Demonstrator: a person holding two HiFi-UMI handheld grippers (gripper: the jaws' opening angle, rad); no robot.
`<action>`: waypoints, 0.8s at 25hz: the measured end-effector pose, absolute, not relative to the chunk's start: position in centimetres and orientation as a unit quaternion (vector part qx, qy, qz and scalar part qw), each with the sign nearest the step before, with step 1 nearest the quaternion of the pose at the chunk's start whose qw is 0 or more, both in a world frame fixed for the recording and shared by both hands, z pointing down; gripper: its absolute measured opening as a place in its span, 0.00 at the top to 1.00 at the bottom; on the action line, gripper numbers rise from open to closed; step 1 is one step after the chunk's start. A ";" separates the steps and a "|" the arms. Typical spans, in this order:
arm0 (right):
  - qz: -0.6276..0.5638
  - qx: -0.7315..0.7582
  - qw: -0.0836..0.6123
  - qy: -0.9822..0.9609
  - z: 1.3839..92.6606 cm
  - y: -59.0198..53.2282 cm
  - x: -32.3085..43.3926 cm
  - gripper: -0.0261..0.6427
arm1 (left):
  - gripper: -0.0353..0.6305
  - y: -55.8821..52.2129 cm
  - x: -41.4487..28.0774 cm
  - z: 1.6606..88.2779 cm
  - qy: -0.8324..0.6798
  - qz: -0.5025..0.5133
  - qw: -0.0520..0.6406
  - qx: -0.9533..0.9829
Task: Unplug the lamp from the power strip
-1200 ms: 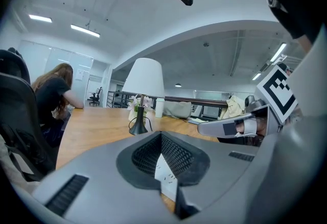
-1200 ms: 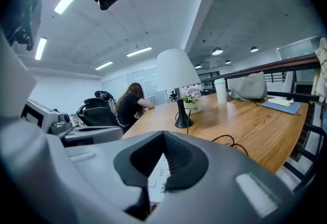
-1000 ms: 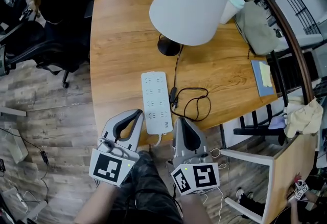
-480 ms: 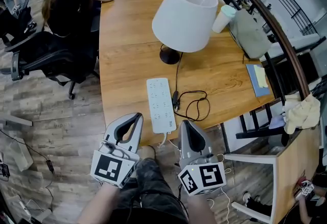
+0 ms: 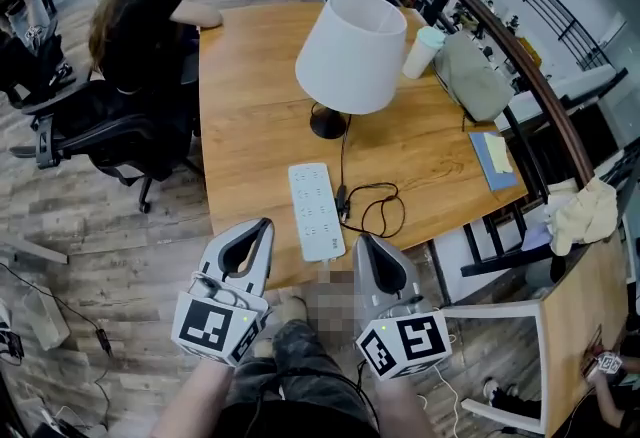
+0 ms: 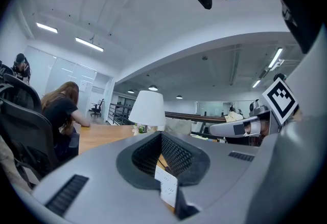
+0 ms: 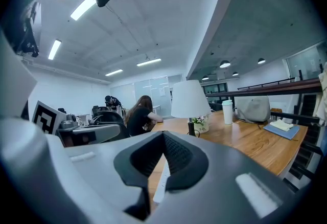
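Two grey tools, the left gripper (image 5: pixel 262 226) and right gripper (image 5: pixel 363 242), are held with jaws pressed together and empty before the wooden table (image 5: pixel 250 126); the black lamp plug (image 5: pixel 343 198) beside the long white power strip (image 5: pixel 313 211) is probably best pinched squarely while the strip is pinned.

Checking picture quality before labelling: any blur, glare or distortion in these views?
Head view: sharp, evenly lit, lamp and power strip clear, room edges bowed. Left gripper view: heavy fisheye, dark rounded corners. Right gripper view: same fisheye, ceiling lights bright.
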State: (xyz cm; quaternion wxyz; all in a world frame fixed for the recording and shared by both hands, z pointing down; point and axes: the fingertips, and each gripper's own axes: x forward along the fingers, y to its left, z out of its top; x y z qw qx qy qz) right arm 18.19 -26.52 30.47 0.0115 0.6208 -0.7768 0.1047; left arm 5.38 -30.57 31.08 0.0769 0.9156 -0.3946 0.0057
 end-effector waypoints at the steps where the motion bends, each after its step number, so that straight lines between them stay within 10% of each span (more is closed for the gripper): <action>1: 0.103 0.621 0.011 -0.777 30.2 -26.4 18.1 0.95 | 0.95 -30.5 5.2 30.7 -0.395 0.003 0.075 0.916; 20: 0.078 0.613 0.001 -0.786 25.4 -24.8 16.7 0.95 | 0.95 -29.4 2.8 25.3 -0.394 -0.029 0.042 0.918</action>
